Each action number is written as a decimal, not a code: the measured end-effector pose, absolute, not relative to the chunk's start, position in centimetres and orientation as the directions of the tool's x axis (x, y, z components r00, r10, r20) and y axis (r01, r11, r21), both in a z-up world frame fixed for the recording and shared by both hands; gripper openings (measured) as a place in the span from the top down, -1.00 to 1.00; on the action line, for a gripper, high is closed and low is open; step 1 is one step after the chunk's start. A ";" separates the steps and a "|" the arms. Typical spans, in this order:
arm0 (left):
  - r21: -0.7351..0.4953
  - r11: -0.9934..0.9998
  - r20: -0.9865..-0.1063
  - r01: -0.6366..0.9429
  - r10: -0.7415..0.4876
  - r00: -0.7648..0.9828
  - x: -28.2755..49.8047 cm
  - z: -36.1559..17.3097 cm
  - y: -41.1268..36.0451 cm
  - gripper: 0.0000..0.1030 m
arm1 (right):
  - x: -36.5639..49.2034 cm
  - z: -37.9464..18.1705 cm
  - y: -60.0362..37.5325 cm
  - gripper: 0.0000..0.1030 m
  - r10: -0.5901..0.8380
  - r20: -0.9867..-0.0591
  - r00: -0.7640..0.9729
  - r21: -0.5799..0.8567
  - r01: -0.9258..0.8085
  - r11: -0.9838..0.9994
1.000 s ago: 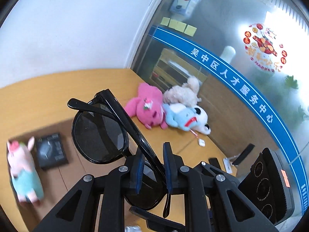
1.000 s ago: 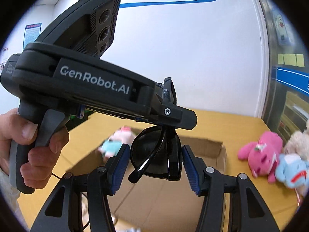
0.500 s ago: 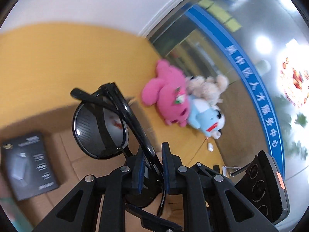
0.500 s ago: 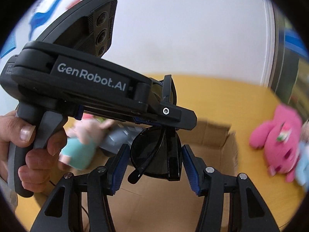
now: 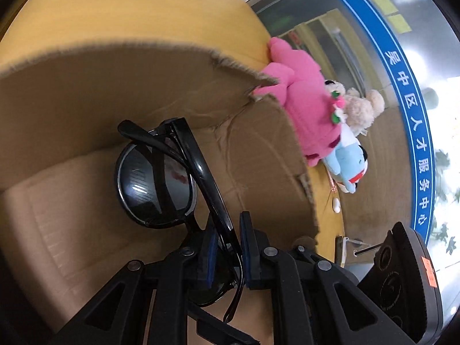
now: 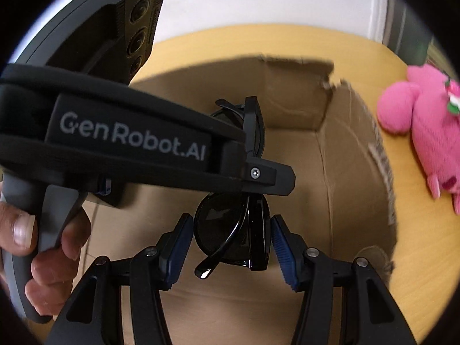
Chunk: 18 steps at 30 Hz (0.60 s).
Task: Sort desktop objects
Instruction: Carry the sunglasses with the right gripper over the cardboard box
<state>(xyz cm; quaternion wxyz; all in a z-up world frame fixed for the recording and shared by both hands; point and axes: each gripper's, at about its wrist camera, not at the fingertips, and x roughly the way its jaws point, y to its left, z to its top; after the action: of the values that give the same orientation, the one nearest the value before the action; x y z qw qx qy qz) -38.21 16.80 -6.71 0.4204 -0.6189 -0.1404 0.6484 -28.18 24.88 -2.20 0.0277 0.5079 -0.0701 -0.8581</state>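
Observation:
My left gripper (image 5: 227, 247) is shut on the bridge of folded black sunglasses (image 5: 156, 184) and holds them inside an open cardboard box (image 5: 129, 86), above its floor. In the right wrist view the same sunglasses (image 6: 233, 235) hang between the open jaws of my right gripper (image 6: 231, 247), whose blue pads (image 6: 178, 247) stand clear of the frame on both sides. The left gripper's body (image 6: 129, 141), held by a hand, crosses that view above them.
A pink plush (image 5: 307, 106), a beige plush (image 5: 359, 109) and a blue-and-white plush (image 5: 348, 169) lie on the wooden table (image 5: 143, 8) just outside the box's right wall. The pink plush also shows in the right wrist view (image 6: 425, 132). A glass wall stands behind.
Both grippers have tilted down and moved into the box with the sunglasses. The piglet plush and dark packet in the box have left view. The right gripper stays open.

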 end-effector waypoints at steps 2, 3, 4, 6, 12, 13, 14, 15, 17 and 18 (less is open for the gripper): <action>-0.710 -0.604 -0.678 -0.363 0.726 0.117 -38.4 -7.2 16.9 0.77 | -28.2 -2.7 24.8 -0.06 -0.090 -0.877 -0.472 0.122 -0.037 -0.992; -0.714 -0.602 -0.674 -0.358 0.729 0.119 -38.5 -7.2 16.9 0.76 | -28.1 -2.7 24.7 -0.06 -0.086 -0.876 -0.474 0.119 -0.041 -0.992; -0.720 -0.599 -0.670 -0.350 0.733 0.122 -38.6 -7.4 16.8 0.76 | -28.0 -2.8 24.7 -0.06 -0.082 -0.877 -0.474 0.118 -0.047 -0.992; -0.707 -0.613 -0.683 -0.352 0.720 0.118 -38.6 -7.5 16.7 0.71 | -27.9 -2.9 24.5 -0.06 -0.070 -0.878 -0.474 0.104 -0.046 -0.993; -0.658 -0.668 -0.715 -0.347 0.699 0.010 -38.1 -4.4 15.1 0.01 | -26.6 -1.8 23.9 -0.09 -0.047 -0.876 -0.481 0.078 -0.045 -0.996; -0.646 -0.679 -0.720 -0.350 0.694 -0.017 -37.8 -3.4 14.6 0.01 | -26.1 -1.0 23.7 -0.16 -0.040 -0.868 -0.495 0.071 -0.044 -0.996; -0.633 -0.686 -0.723 -0.360 0.689 -0.042 -37.5 -2.2 14.0 0.01 | -25.7 -0.3 23.6 -0.23 -0.040 -0.862 -0.506 0.071 -0.042 -0.997; -0.627 -0.687 -0.721 -0.368 0.690 -0.060 -37.2 -1.2 13.4 0.01 | -25.1 0.5 23.6 -0.24 -0.047 -0.851 -0.523 0.078 -0.037 -0.996; -0.600 -0.698 -0.721 -0.390 0.684 -0.115 -36.0 1.3 11.8 0.01 | -24.0 2.0 23.7 -0.24 -0.057 -0.830 -0.555 0.084 -0.025 -0.996; -0.588 -0.705 -0.720 -0.396 0.679 -0.141 -35.4 2.3 11.0 0.01 | -23.5 2.6 23.8 -0.24 -0.063 -0.820 -0.569 0.088 -0.016 -0.996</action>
<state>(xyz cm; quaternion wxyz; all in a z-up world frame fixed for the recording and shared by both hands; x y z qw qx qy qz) -35.44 11.03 2.29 0.3614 -0.5466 -0.1295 0.7442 -23.49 23.82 2.58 0.0133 0.4640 -0.0430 -0.8847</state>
